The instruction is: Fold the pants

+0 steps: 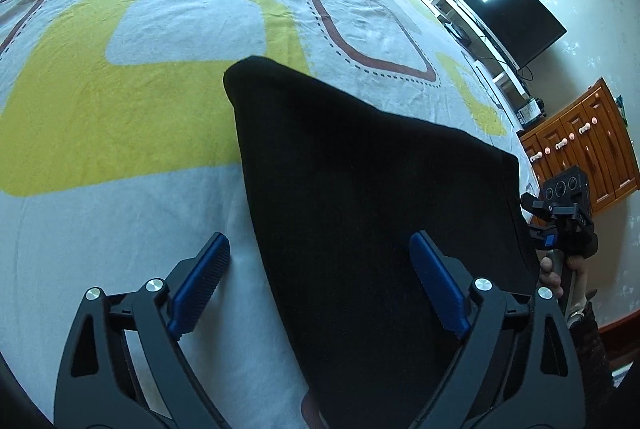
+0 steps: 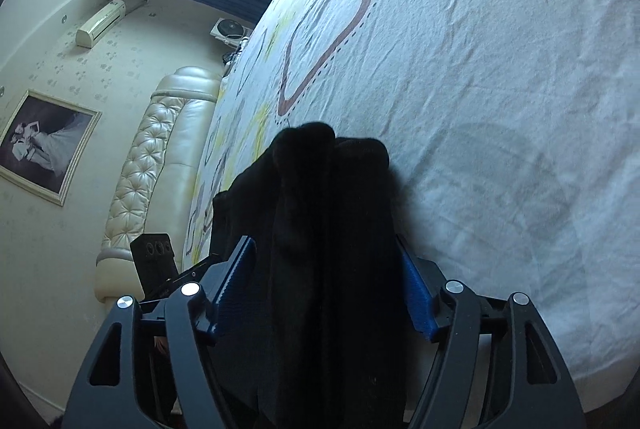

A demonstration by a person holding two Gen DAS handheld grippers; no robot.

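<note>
The black pants (image 1: 372, 197) lie spread flat on the bed sheet (image 1: 120, 101). My left gripper (image 1: 320, 261) is open just above the sheet; its right pad is over the pants, its left pad over bare sheet. The right gripper (image 1: 548, 225) shows at the pants' far right edge. In the right wrist view, my right gripper (image 2: 324, 269) has its blue pads pressed on a bunched part of the black pants (image 2: 328, 221), lifted off the sheet (image 2: 500, 109).
The bed sheet is white with yellow and brown squares. A wooden cabinet (image 1: 580, 149) and a dark TV (image 1: 512, 13) stand past the bed's right side. A padded cream headboard (image 2: 160, 157) and a framed picture (image 2: 44, 145) are on the left.
</note>
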